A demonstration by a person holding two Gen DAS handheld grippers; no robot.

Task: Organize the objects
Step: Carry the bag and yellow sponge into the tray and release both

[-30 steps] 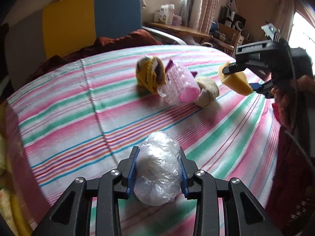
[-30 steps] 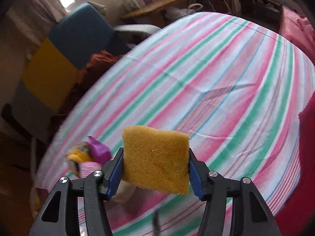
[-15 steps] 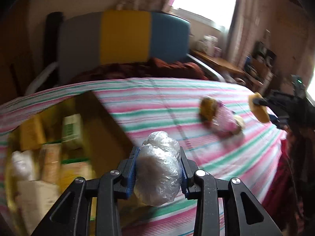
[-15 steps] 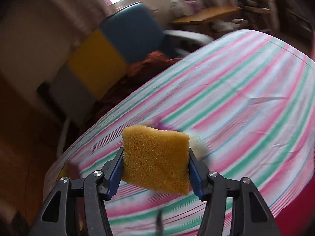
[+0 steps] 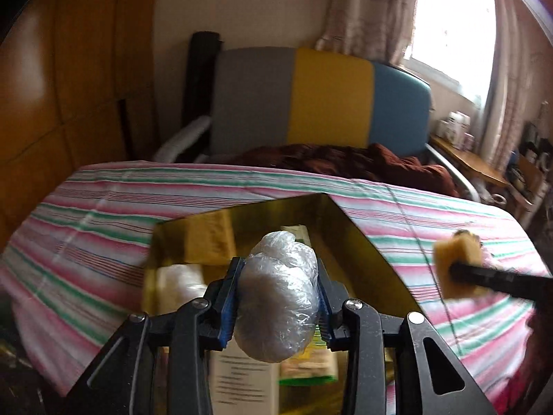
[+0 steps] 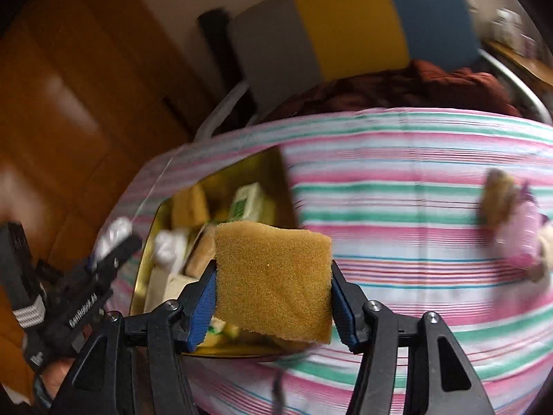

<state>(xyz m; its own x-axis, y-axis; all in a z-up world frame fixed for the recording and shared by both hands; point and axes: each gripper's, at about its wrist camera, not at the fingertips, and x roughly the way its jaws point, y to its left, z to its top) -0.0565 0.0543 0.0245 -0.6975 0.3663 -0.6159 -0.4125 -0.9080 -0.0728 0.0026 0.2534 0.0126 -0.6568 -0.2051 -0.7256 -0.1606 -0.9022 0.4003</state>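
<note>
Left gripper point(image 5: 276, 290) jaws clamp a plastic-wrapped bundle point(image 5: 276, 297) above the gold tin point(image 5: 349, 221); right gripper point(image 6: 273, 297) jaws clamp a yellow sponge point(image 6: 273, 276).

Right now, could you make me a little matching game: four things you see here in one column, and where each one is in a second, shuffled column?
Things:
1. sponge
2. plastic-wrapped bundle
3. green carton
4. pink bottle

Places:
A. lying out on the striped cloth
B. clamped in the left tongs
C. inside the gold box
D. clamped in the right tongs

Pairs: 1-D, 2-B, 3-C, 4-A
</note>
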